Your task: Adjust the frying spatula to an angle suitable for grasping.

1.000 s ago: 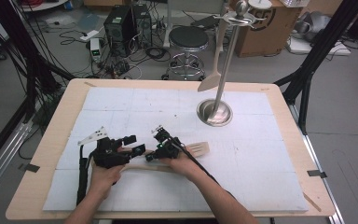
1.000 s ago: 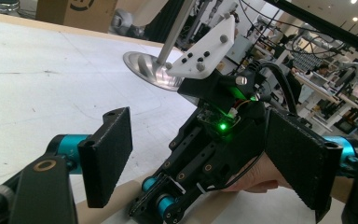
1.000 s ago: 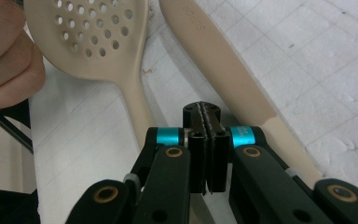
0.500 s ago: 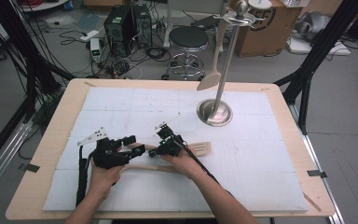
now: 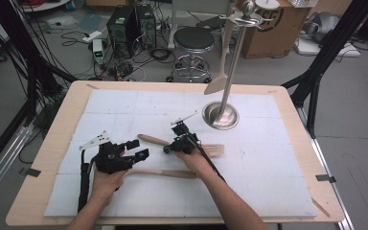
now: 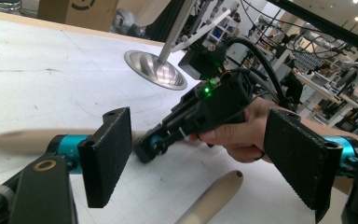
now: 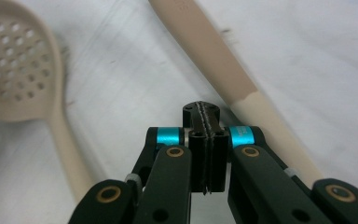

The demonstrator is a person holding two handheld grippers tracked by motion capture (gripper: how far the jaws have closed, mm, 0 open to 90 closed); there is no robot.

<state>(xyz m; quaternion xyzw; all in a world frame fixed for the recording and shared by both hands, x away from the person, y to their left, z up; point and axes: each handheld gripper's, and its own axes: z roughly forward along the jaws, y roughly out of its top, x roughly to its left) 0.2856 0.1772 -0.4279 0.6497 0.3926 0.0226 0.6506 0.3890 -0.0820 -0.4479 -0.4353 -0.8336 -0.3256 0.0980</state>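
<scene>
High view, lower left: left gripper (image 5: 136,149) lies low over the white mat (image 5: 124,108) on the bench (image 5: 67,124), jaws wide apart with nothing between them. In the left gripper view its two black pads (image 6: 107,154) stand far apart, framing the other hand. Under it, lower centre of the high view, a slotted spoon's (image 5: 165,173) wooden handle lies flat on the mat, running rightwards under the person's right wrist. Centre: right gripper (image 5: 168,149) points to the left, jaws fully closed on nothing; the right gripper view shows the pads pressed together (image 7: 204,122), tip hovering just over the mat between two utensils. A perforated spoon bowl sits upper left of that view, and the wooden spatula (image 5: 211,149) handle runs diagonally at the right, just beside the gripper tip; whether they touch is unclear. Right of centre, upper part of the high view: steel utensil stand (image 5: 220,115) with another spatula (image 5: 218,84) hanging from it.
</scene>
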